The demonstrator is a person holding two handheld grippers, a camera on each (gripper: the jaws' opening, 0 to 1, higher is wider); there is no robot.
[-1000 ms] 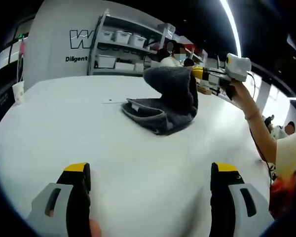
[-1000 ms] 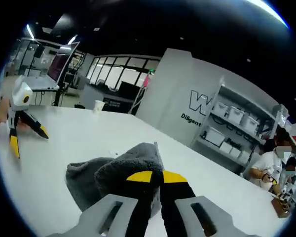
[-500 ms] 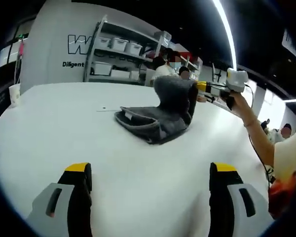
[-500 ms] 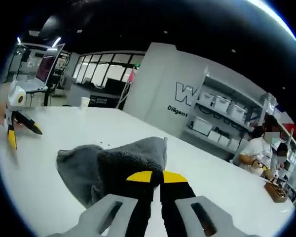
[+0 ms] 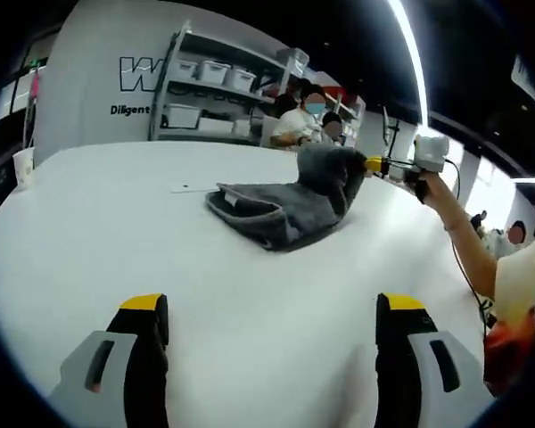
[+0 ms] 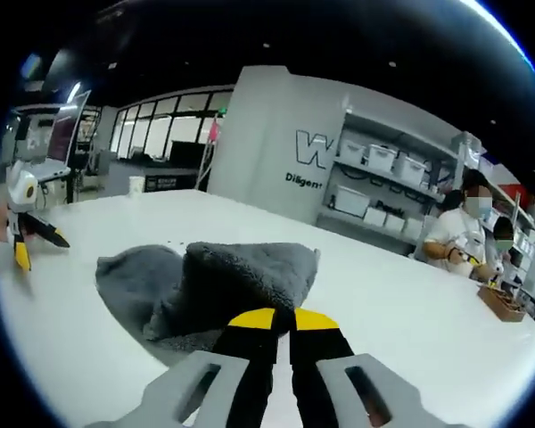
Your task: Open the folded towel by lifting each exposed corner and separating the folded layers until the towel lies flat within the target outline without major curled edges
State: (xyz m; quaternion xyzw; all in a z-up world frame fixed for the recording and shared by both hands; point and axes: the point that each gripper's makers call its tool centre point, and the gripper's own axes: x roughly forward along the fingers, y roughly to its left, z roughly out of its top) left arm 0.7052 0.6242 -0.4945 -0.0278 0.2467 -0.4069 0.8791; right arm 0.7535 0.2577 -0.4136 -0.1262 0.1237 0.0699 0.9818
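Room: behind my tools I see a white wall (image 5: 89, 53) with dark lettering, a metal shelf unit (image 5: 218, 94) carrying pale storage bins, and a bright ceiling light strip (image 5: 410, 53). Seated people work at the far side, near the shelves.

Surface: wide white surface (image 5: 116, 232), mostly bare. A white paper cup (image 5: 22, 167) stands at its far left edge in the left gripper view.

Towel: dark grey fluffy folded towel (image 5: 285, 201) lies near the middle of the surface, partly opened. One end is raised off the surface into a hump, while the rest lies in flat layers. In the right gripper view the grey towel (image 6: 218, 285) has its lifted fold draped just ahead of my jaws.

Right tool: my right tool (image 6: 273, 319), with yellow-tipped black jaws, is clenched on the raised edge of the towel, jaws pressed together. In the left gripper view I see it (image 5: 374, 164) from the side, held by a person's hand (image 5: 428, 183), its tips touching the lifted end of the towel.

Left tool: my left tool (image 5: 272, 308) is released, jaws spread wide, gripping nothing, low over bare surface and well apart from the towel. In the right gripper view it (image 6: 31, 241) appears far off at the left edge.
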